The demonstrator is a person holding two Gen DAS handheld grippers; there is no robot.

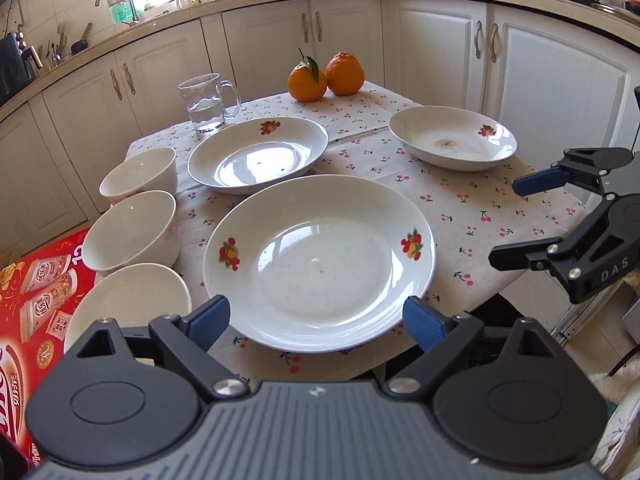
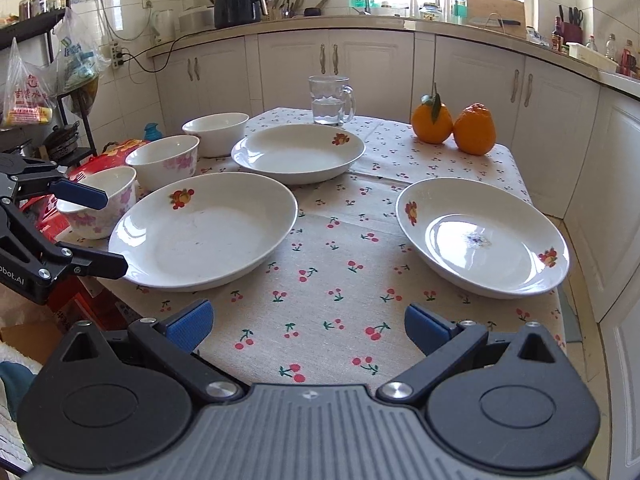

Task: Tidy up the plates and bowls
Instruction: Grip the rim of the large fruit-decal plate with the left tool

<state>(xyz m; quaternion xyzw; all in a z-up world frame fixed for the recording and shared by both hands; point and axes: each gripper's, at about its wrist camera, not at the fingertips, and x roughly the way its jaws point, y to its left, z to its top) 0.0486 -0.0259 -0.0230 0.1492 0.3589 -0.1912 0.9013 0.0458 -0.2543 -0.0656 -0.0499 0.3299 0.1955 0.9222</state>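
On the bench (image 2: 320, 264), over a cloth printed with cherries, three plates and three bowls were laid out. My left claw (image 1: 316, 320) stood wide open at the near edge, its blue pads either side of the near rim of the nearest plate (image 1: 320, 260) but holding nothing. My right claw (image 2: 308, 328) was open wide too, above bare cloth, with nothing between its pads. A second plate (image 2: 298, 152) lay behind the first, near a glass mug (image 2: 330, 100) of water. The third plate (image 2: 482, 240) sat apart on the right side, with a small stain in its middle. The three bowls (image 2: 164, 160) stood in a row along the left edge, close beside the plates. Two oranges (image 2: 454, 122) rested touching each other at the far right corner.
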